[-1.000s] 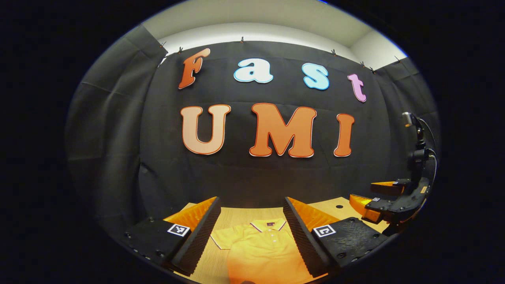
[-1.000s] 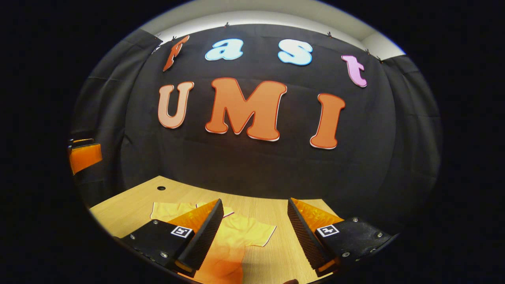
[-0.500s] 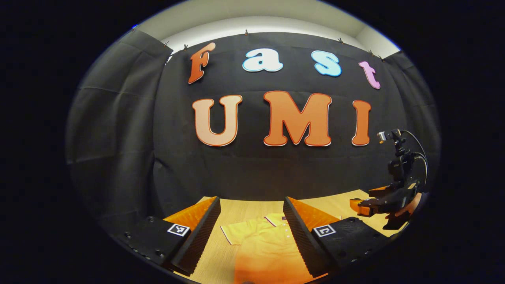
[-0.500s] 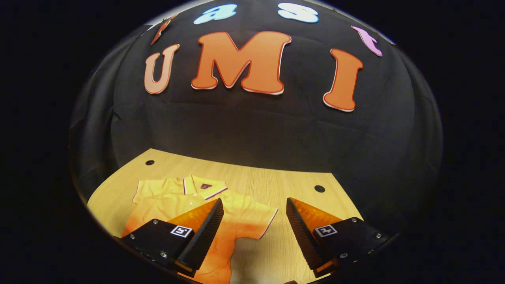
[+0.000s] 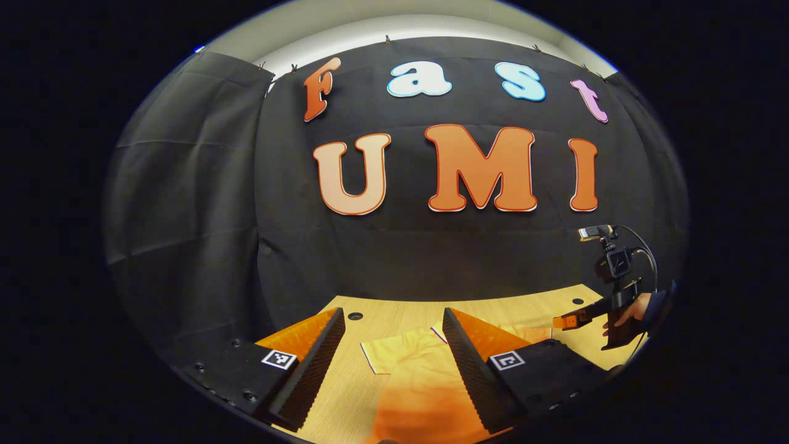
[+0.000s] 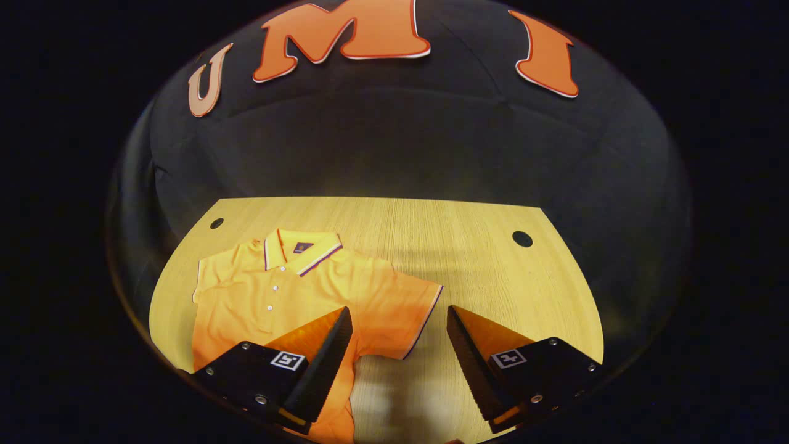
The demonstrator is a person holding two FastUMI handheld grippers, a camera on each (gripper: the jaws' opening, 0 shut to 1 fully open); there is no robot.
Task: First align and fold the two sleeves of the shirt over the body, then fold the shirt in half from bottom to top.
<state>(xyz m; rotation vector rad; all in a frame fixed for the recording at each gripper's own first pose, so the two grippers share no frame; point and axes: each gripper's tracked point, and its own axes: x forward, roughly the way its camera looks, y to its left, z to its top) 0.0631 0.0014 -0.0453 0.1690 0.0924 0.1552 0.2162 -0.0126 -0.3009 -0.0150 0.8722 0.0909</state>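
1. The shirt [image 6: 290,296] is lying flat on the wooden table [image 6: 468,246], collar pointing toward the booth wall, with both sleeves spread out and not yet folded.
2. The right gripper [image 6: 399,333] is hovering above the table with its jaws standing wide apart and gripping nothing; the shirt's right sleeve [image 6: 407,308] is lying in the gap between its fingers, below them.
3. The left gripper [image 5: 391,345] is also hanging released, jaws spread and empty, with the shirt's left sleeve [image 5: 394,354] showing between its fingers.
4. In the left gripper view, the right gripper [image 5: 570,320] is visible farther off, carried by a hand [image 5: 629,310].
5. Handling judgement: the shirt appears to be light, soft knit fabric that is likely to drape, wrinkle and slide on the smooth table rather than hold a shape.
6. Recommended hold: each sleeve is best pinched at its trimmed cuff edge, both layers together, so the fabric is lifting cleanly across the body.
7. Caution: a shallow pinch is likely to slip off.
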